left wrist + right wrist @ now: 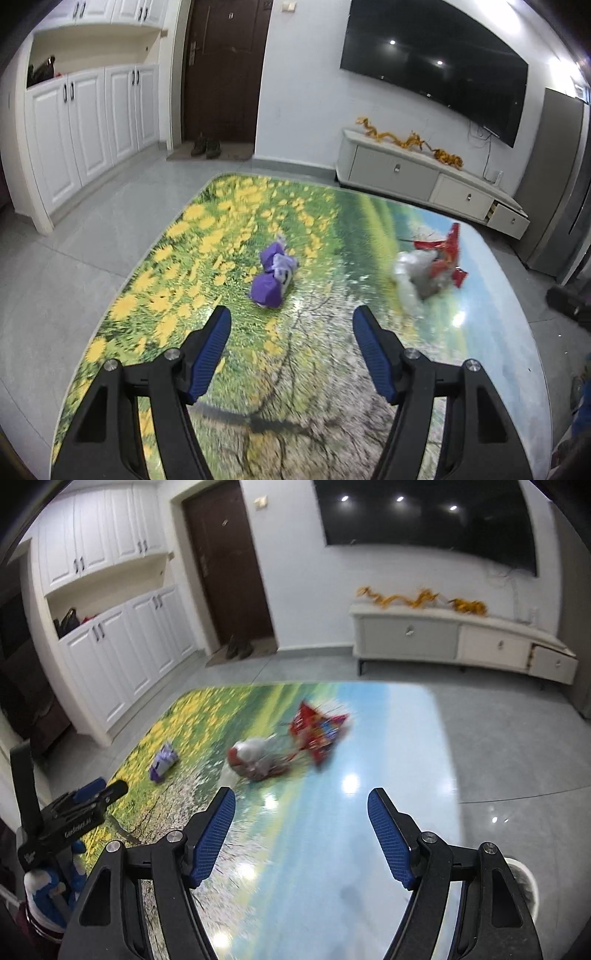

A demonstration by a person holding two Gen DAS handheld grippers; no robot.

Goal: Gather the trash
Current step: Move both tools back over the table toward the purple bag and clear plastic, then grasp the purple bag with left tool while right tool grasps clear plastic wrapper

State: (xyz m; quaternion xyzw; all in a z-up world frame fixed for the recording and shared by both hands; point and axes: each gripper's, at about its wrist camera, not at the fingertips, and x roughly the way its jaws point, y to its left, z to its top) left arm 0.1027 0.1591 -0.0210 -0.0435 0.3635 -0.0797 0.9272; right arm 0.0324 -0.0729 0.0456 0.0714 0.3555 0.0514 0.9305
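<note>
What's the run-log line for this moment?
left gripper: open, empty | right gripper: open, empty | purple wrapper, clear bag, red packet: on table

The table (332, 206) under me was glossy, its printed meadow picture throwing back the ceiling lights. The purple wrapper (271, 278) looked like crinkled plastic film, and the red packet (317, 731) shone like foil. The bag (255, 758) beside it was thin, cloudy plastic. My left gripper (291, 321) and right gripper (301, 805) had matt black plastic arms, ribbed blue pads (212, 842) and bright metal screws.
</note>
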